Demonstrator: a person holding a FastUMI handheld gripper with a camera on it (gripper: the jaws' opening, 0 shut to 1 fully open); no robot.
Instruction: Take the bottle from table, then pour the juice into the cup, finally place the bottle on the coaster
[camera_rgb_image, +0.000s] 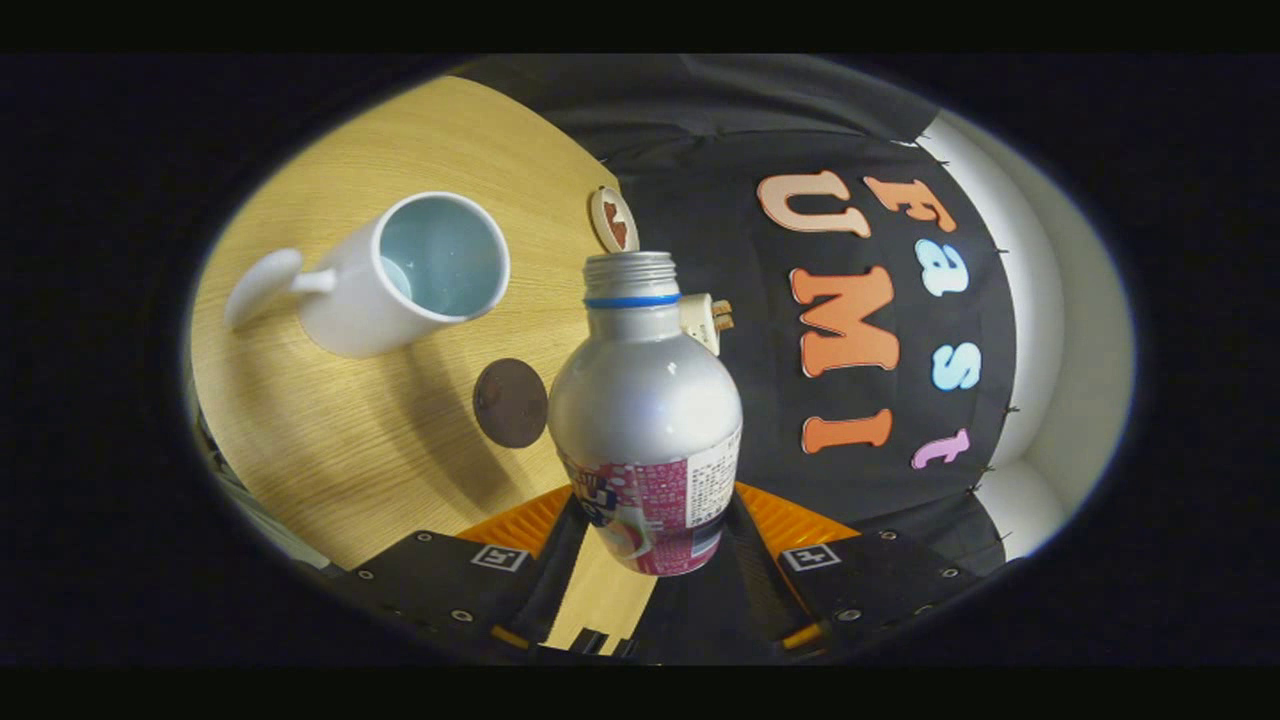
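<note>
1. My gripper (650, 530) grasps the silver bottle (645, 400), a finger pressed on each side of its labelled lower body.
2. The bottle is uncapped and held above the wooden table (330, 440).
3. Just left lies the dark round coaster (510, 402).
4. Farther left sits the white cup (400, 275), its inside pale blue.
</note>
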